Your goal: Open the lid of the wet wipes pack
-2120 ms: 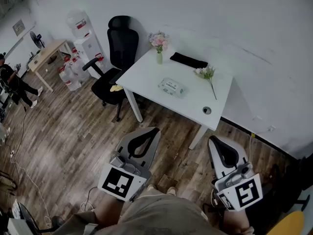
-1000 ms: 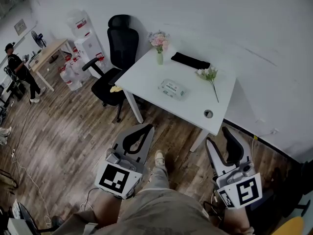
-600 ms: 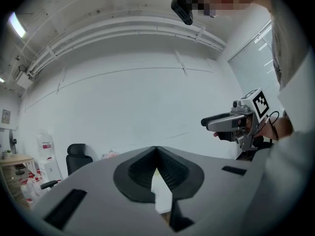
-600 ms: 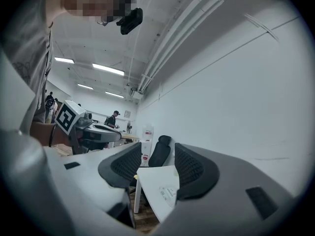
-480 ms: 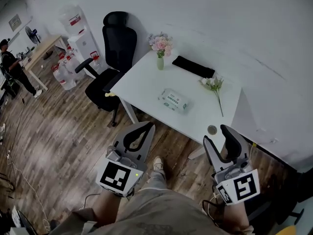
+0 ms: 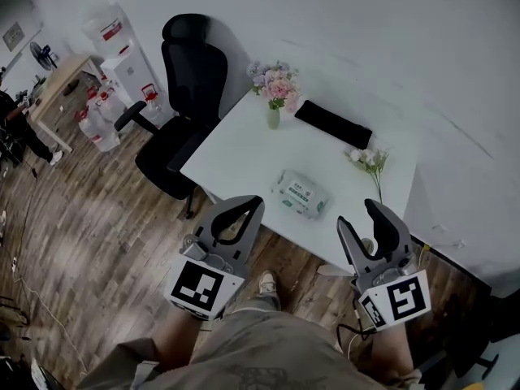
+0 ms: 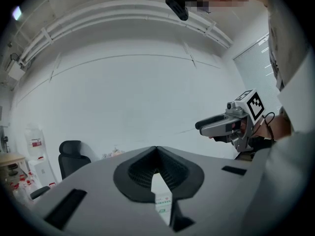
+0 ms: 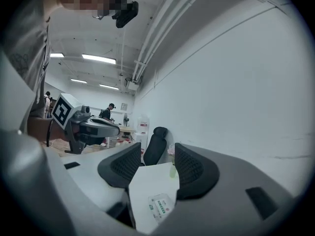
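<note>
The wet wipes pack (image 6: pixel 301 193), white with a green label, lies flat near the front edge of the white table (image 6: pixel 236 149). It also shows low between the jaws in the left gripper view (image 7: pixel 163 204) and the right gripper view (image 8: pixel 160 205). My left gripper (image 6: pixel 248 205) is in front of the table, left of the pack, its tips touching (image 7: pixel 156 149) and nothing held. My right gripper (image 6: pixel 361 216) hovers at the table's front edge, right of the pack. Its jaws stand apart (image 8: pixel 157 168) with nothing between them. Neither gripper touches the pack.
On the table stand a vase of pink flowers (image 6: pixel 276 88), a flat black object (image 6: pixel 333 124) and a white flower stem (image 6: pixel 370 165). A black office chair (image 6: pixel 183 80) is at its left side. A water dispenser (image 6: pixel 110 35) and a person (image 6: pixel 16 128) are far left.
Both grippers have moved forward to the table, which now looks larger and closer. The right gripper's jaws, shut in the earliest frame, now stand apart. The pack has not moved.
</note>
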A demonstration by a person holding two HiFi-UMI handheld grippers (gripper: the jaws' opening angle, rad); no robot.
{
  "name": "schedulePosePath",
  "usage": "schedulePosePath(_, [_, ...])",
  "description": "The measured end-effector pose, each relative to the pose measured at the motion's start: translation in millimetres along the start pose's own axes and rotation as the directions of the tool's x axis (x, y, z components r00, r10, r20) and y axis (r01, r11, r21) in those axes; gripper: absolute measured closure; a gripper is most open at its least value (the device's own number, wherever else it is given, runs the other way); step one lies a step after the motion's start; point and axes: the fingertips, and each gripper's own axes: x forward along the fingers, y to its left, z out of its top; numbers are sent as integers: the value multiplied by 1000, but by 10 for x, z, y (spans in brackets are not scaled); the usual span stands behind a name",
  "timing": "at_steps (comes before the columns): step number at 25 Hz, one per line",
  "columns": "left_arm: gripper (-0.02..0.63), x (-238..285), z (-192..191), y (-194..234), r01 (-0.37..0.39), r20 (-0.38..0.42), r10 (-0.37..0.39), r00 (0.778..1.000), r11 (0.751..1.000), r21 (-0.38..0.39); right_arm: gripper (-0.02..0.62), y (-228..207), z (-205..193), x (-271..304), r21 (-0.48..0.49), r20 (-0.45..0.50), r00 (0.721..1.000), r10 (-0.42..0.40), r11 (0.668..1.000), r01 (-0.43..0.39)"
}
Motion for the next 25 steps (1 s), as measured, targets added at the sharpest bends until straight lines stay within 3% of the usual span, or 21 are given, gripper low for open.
schedulePosePath(9, [589, 458, -43, 460, 22, -5, -22, 1000, 1000, 1, 370, -308, -43, 630, 14, -20, 1000, -20, 1000, 20])
schedulePosePath(25, [589, 943, -197, 515, -28, -70, 26, 997, 999, -19, 365, -702, -394, 1069, -11, -119, 990, 76, 997, -77])
